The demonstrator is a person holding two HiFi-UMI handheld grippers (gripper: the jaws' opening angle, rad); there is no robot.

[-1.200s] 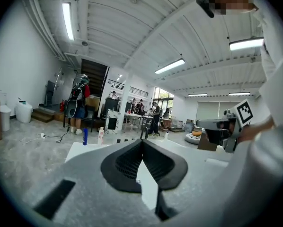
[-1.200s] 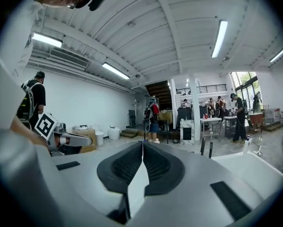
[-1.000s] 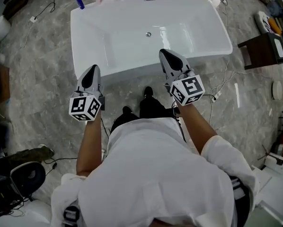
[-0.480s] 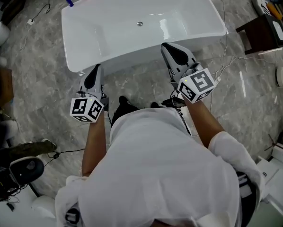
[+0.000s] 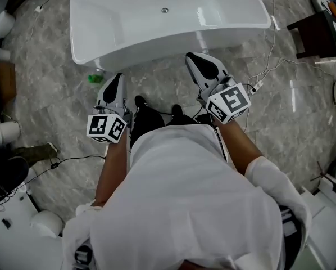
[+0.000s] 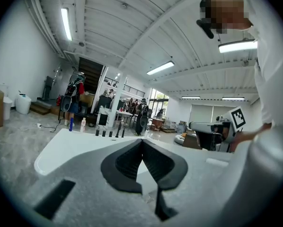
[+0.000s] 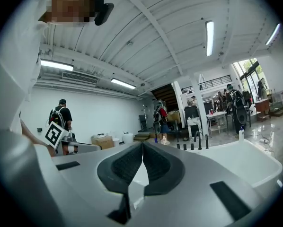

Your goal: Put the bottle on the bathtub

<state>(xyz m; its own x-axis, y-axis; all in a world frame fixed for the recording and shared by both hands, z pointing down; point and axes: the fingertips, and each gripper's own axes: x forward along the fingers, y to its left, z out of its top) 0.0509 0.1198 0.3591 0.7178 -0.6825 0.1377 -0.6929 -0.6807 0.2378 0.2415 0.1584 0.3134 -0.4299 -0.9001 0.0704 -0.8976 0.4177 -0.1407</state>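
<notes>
The white bathtub (image 5: 157,43) fills the top of the head view. A small green object (image 5: 95,79), possibly a bottle, lies on the floor by the tub's near left corner. A blue bottle (image 6: 71,124) and a pale one (image 6: 83,124) stand at the tub's far rim. My left gripper (image 5: 118,77) is shut and empty, held above the floor just right of the green object. My right gripper (image 5: 190,57) is also shut and empty, close to the tub's front wall. Both gripper views look level over the tub (image 7: 248,160).
Black tap fittings (image 6: 108,133) line the tub's far rim. Cables (image 5: 266,66) trail over the marble floor at the right, near a dark stand (image 5: 319,35). White and dark items (image 5: 10,173) sit on the floor at the left. Several people (image 7: 61,119) stand in the hall beyond.
The view has pulled back from the tub, which now sits higher in the head view. The green object by the tub's base has come into sight. Both grippers stay shut.
</notes>
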